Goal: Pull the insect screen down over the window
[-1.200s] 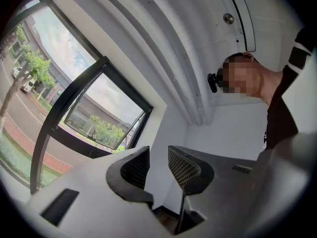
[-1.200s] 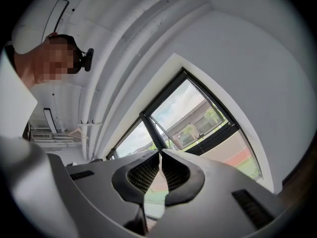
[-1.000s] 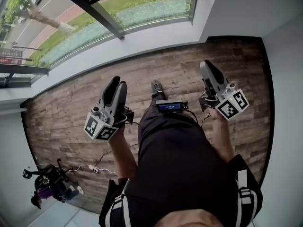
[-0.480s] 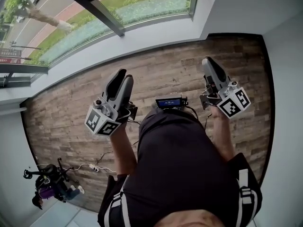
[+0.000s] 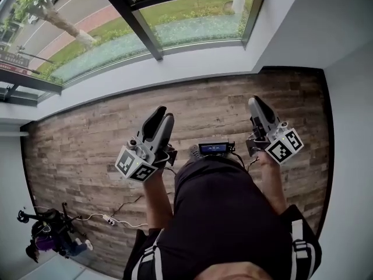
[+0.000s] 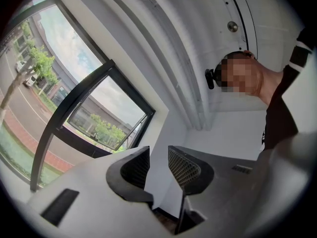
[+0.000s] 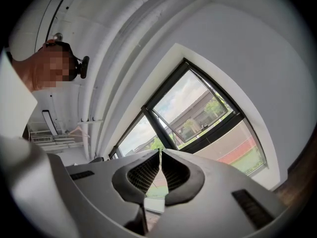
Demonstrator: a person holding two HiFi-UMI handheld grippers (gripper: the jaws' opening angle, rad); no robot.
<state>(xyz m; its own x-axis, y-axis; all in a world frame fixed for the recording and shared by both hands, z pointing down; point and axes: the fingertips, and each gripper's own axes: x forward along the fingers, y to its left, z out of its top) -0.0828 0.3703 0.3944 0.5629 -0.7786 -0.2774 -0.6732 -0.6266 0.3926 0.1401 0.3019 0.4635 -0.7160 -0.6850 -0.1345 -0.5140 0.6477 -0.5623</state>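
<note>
Head view: the person is standing back from the window (image 5: 192, 25), with the left gripper (image 5: 161, 116) and right gripper (image 5: 255, 101) hovering over the floor (image 5: 76, 139). Left gripper view: jaws are gaping, empty. Right gripper view: jaws are pressing together on nothing. No insect screen is showing over the glass, so the whole pull is waiting.

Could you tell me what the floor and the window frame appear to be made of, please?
The floor looks like wood or wood-look laminate planks, matt brown with staggered joints and grain streaks; I cannot tell which. The window frame looks like dark-coated metal, probably aluminium, with slim, straight, smooth sections in an even satin finish.
</note>
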